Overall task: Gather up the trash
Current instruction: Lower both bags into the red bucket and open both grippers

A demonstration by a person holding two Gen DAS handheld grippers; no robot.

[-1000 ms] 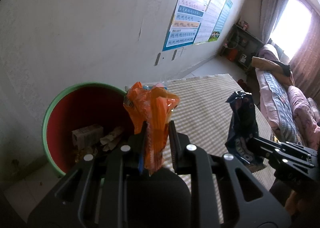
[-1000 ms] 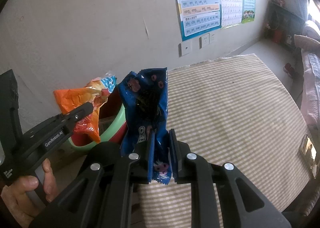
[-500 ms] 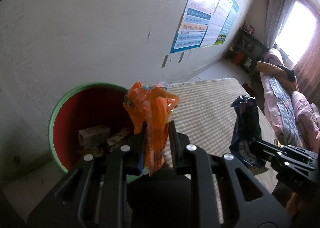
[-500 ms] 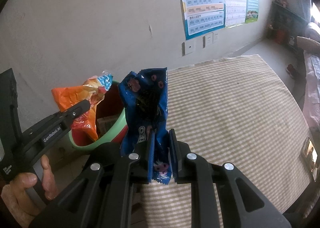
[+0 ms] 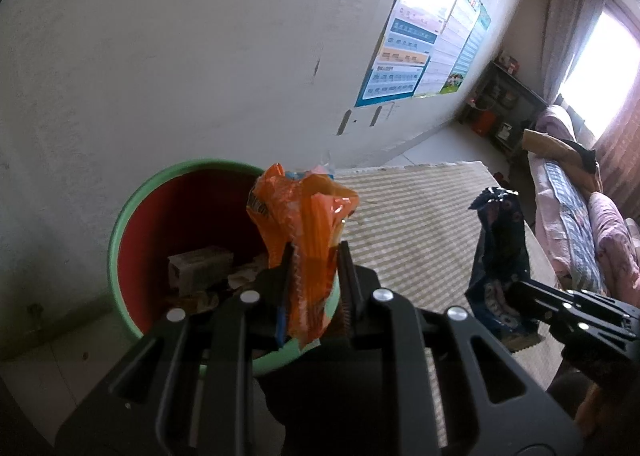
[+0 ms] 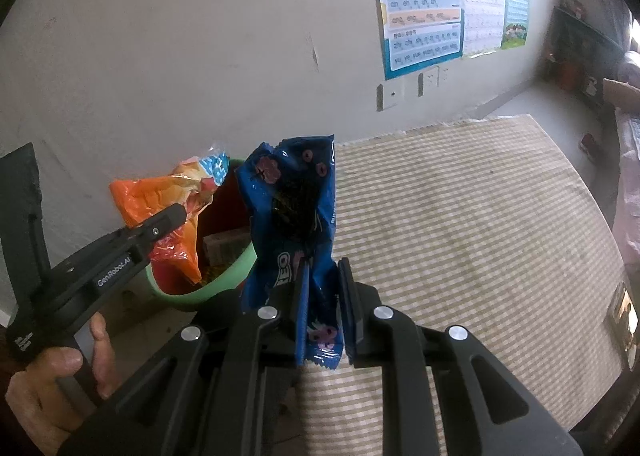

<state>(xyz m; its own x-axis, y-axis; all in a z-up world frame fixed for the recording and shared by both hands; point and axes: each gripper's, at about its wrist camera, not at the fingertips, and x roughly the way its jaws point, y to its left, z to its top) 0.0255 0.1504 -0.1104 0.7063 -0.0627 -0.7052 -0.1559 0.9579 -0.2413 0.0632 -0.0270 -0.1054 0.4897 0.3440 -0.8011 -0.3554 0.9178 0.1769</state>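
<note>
The left gripper (image 5: 314, 276) pinches an orange wrapper (image 5: 304, 224) upright between its jaws, above the near rim of the green bin (image 5: 124, 212). The right gripper (image 6: 322, 296) clamps a blue wrapper (image 6: 296, 208) upright, beside the bin, over the checked table (image 6: 480, 224).

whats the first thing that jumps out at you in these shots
The orange wrapper, pinched upright in the left gripper right at the rim of the green bin, whose red inside already holds scraps. Next, the blue wrapper clamped in the right gripper, held over the checked mat beside the bin.
</note>
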